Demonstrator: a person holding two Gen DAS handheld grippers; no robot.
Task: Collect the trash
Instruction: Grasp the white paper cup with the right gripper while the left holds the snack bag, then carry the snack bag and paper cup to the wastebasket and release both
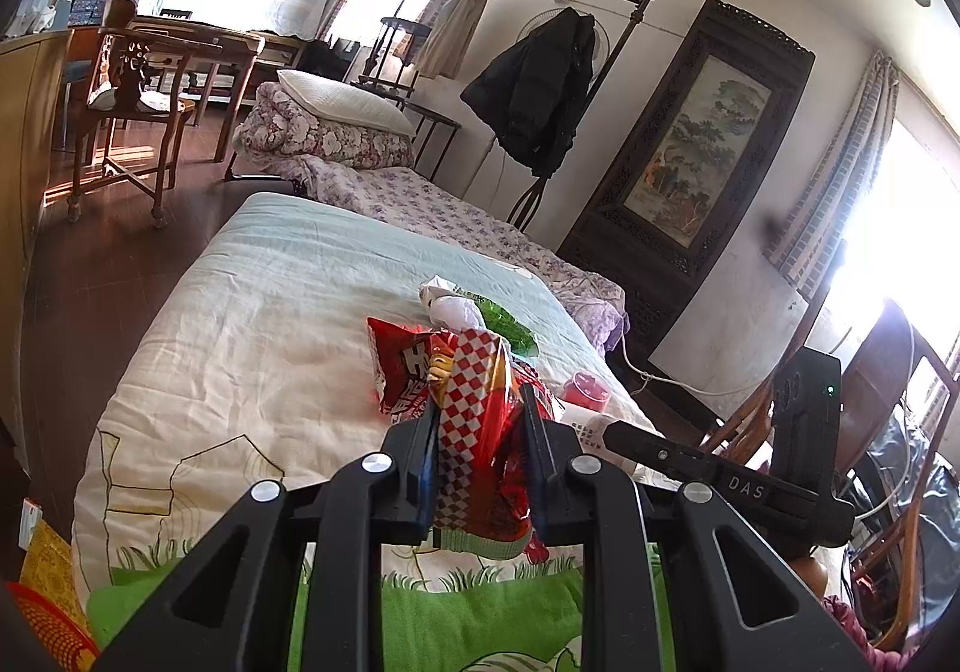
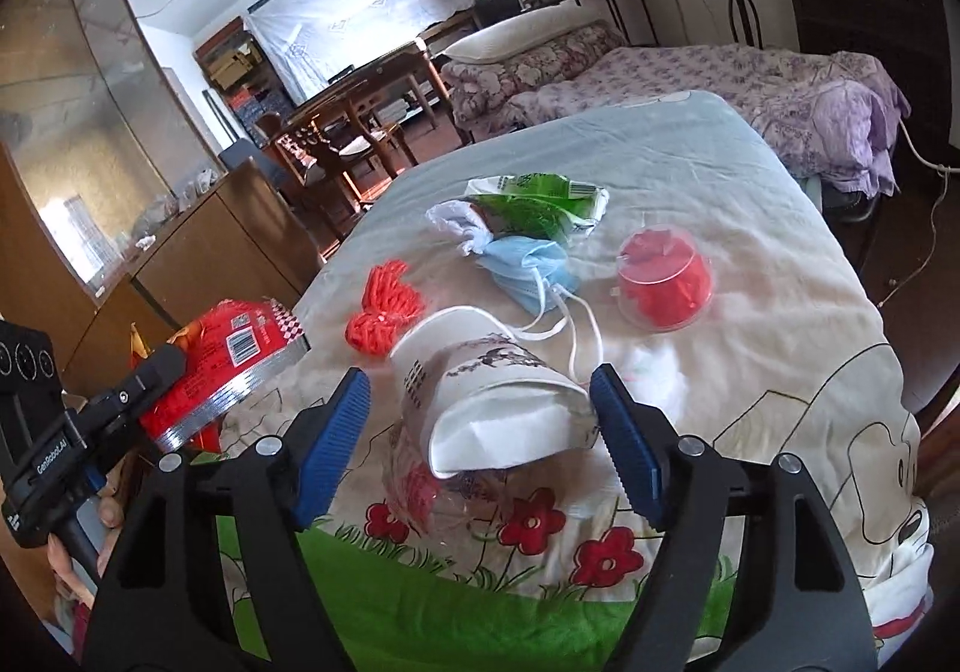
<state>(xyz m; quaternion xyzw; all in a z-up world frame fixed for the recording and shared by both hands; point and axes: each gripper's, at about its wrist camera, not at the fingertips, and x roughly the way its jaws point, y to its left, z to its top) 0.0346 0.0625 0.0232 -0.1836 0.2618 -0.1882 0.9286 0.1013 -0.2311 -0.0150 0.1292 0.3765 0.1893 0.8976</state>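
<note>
While paper cup [image 2: 480,372] lies between wide jaws, bed edge [image 2: 864,312] near right

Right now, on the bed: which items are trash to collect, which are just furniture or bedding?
Trash:
- red checked snack bag, held in left gripper
- crushed white paper cup, between open right gripper fingers
- blue face mask
- green wrapper
- clear cup with red contents
- orange mesh net

Not trash:
- cartoon quilt
- white pillow
- black jacket
</note>
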